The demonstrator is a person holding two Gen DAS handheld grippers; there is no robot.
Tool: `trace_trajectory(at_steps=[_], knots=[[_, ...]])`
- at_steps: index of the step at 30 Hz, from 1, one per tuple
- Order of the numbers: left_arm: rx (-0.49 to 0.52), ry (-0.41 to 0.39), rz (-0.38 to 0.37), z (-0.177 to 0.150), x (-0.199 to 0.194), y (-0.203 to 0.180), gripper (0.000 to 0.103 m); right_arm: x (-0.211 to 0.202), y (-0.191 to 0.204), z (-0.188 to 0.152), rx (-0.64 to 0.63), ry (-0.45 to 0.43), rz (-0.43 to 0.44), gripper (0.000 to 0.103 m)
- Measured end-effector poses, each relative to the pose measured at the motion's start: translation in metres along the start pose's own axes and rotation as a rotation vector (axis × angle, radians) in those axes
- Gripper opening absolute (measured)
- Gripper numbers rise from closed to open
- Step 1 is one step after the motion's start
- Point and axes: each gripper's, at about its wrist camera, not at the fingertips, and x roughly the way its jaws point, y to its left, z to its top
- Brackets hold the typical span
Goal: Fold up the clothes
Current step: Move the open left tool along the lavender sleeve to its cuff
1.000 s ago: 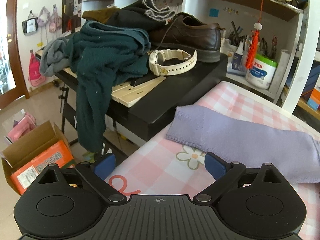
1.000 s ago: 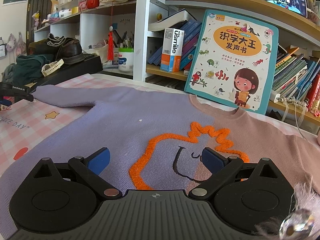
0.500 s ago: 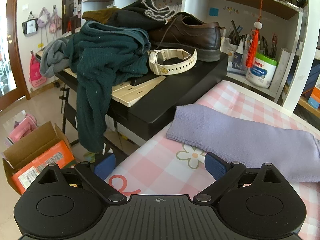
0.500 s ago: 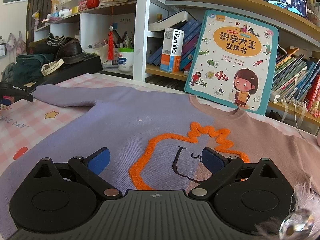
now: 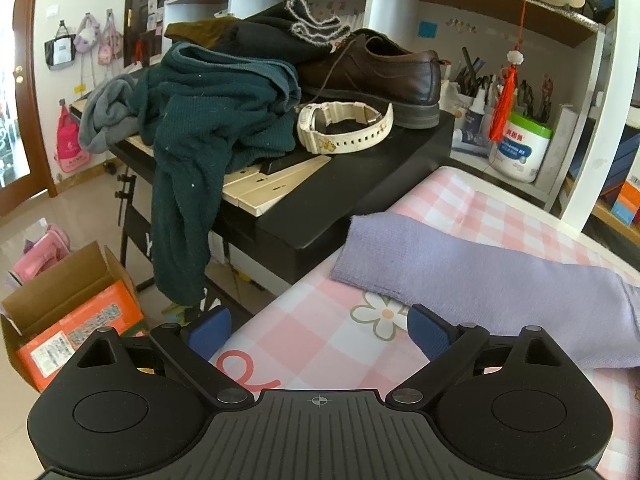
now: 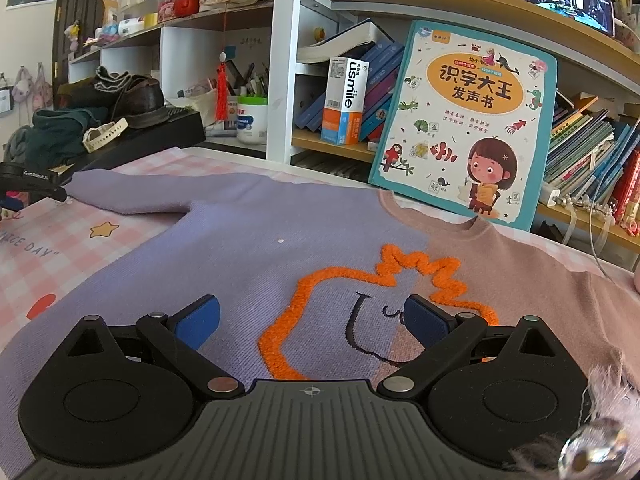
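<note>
Knit sweater: lilac-and-dusty-pink pullover (image 6: 248, 248) with fuzzy orange outline motif, spread flat, front up, on pink-checked tablecloth (image 6: 52, 232).
Sleeve: lilac sleeve (image 5: 460, 264) stretched out to the cloth's left edge, cuff near the black keyboard (image 5: 360, 184).
Left gripper (image 5: 319, 330): jaws wide apart, empty, hovering at the cloth's left edge just short of the cuff.
Right gripper (image 6: 312, 318): jaws spread, empty, over the sweater's chest, motif between the blue pads (image 6: 198, 322).
Back edge: children's picture book (image 6: 468, 128) propped upright behind the collar.
Keyboard top: brown leather shoe (image 5: 376, 76), white watch (image 5: 344, 128), dark green garment (image 5: 208, 120).
</note>
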Motion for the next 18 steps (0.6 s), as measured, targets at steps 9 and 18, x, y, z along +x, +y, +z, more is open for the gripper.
trace_trajectory(at_steps=[9, 18], knots=[[0.004, -0.013, -0.043, 0.001, 0.0, -0.001, 0.096, 0.001, 0.0, 0.0, -0.001, 0.007, 0.006, 0.099], [0.007, -0.019, -0.11, 0.01, 0.016, -0.023, 0.086, 0.002, -0.001, 0.0, 0.008, 0.007, 0.007, 0.099]])
